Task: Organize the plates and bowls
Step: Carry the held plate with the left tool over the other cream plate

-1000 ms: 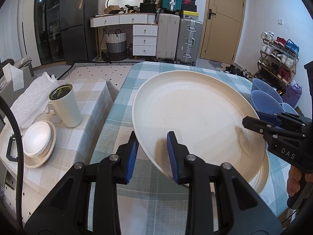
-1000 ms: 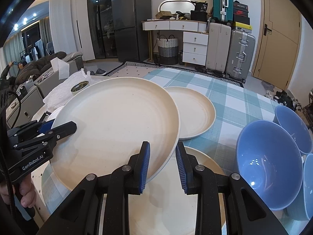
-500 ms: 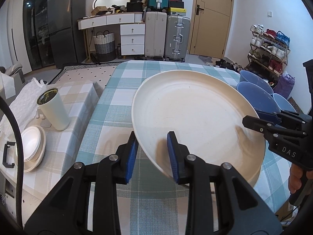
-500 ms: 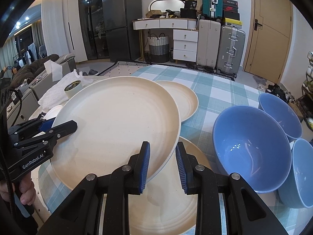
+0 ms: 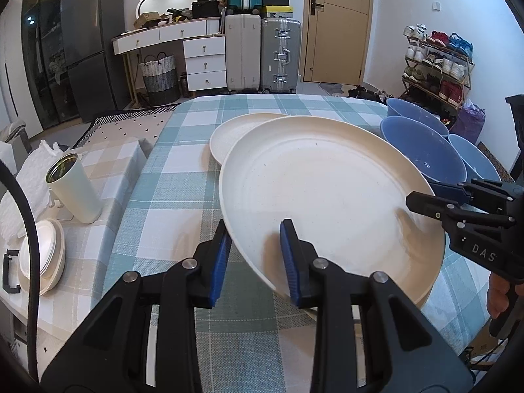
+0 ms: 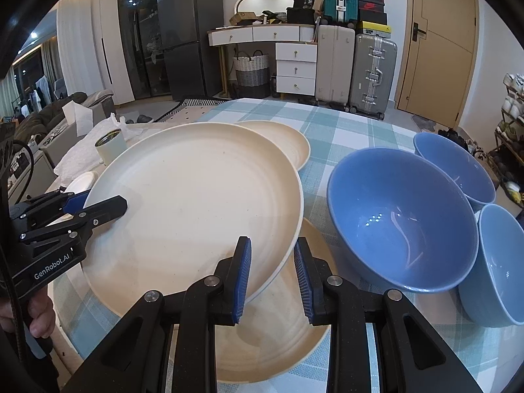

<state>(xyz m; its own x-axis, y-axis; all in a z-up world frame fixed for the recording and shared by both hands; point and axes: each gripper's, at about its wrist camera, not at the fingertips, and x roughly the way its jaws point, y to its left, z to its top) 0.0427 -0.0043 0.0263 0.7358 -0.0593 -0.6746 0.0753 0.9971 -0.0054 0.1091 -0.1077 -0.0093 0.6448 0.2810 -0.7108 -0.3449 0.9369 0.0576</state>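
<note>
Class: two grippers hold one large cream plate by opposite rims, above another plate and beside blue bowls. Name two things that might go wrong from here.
1. The left gripper and right gripper clamp only the thin rim of the large plate; if the hands drift apart or twist unevenly, it could slip.
2. The plate hangs tilted over the lower plate, close to the nearest blue bowl; a careless lowering might knock either.

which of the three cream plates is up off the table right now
The large cream plate, held tilted by its rim between the left gripper and the right gripper. The plate beneath it and the smaller far plate lie flat on the tablecloth.
</note>
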